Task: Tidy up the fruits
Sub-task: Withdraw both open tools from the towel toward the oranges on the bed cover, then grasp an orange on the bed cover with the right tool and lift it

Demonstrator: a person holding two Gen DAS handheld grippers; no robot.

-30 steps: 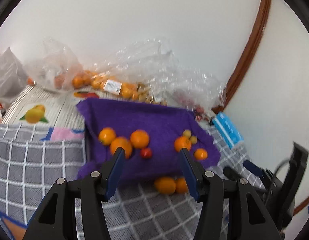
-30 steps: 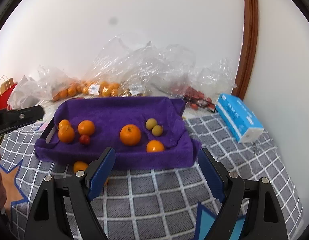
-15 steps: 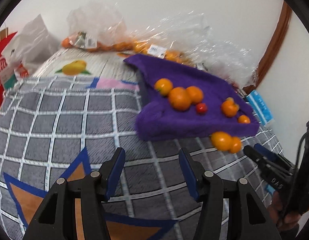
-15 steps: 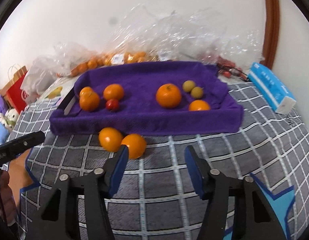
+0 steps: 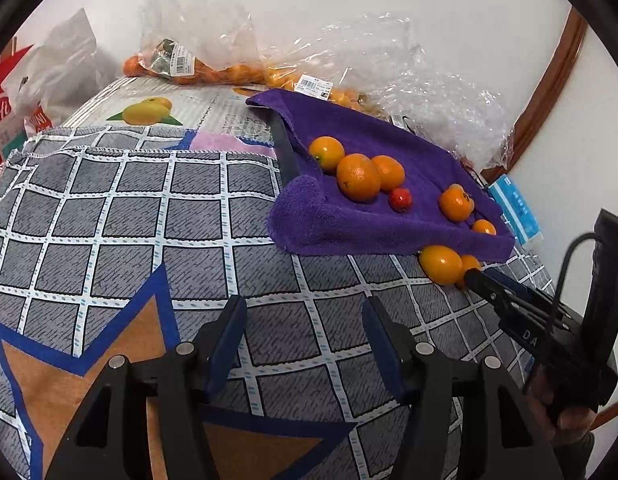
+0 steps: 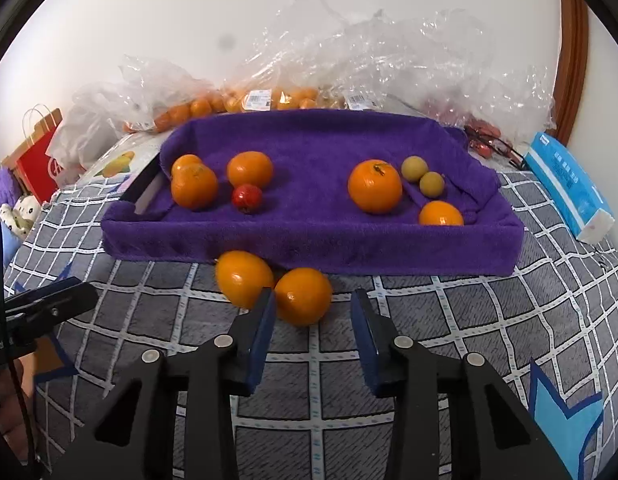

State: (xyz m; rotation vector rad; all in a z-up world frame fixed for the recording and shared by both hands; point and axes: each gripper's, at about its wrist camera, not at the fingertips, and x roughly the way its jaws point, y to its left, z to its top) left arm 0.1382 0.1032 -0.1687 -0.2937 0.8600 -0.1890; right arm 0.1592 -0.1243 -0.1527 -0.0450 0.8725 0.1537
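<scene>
The right gripper (image 6: 313,316) points down at two oranges that lie on the checked cloth (image 6: 449,320), just in front of the purple-towelled tray (image 6: 309,240). The nearer orange (image 6: 303,296) sits at the mouth of the jaws, close against the left pad, while a gap shows between it and the right pad; the jaws have just been closing, but they do not yet press the fruit from both sides, so I judge that nothing is held. The second orange (image 6: 243,278) touches the first one on its left side, and the left pad stands between the two. To do this step well, the gripper needs to move a little to the right and forward, so the fruit is centred between the pads before they close. If not, the left finger can push the neighbour away or make the target roll on the soft cloth. The squeeze is best gentle and at the widest part of the fruit. The left gripper (image 5: 305,344) hovers over bare cloth with its jaws partly open and empty, well apart from the fruit. Inside the tray several oranges, a small red fruit (image 6: 247,198) and two greenish ones already rest.
</scene>
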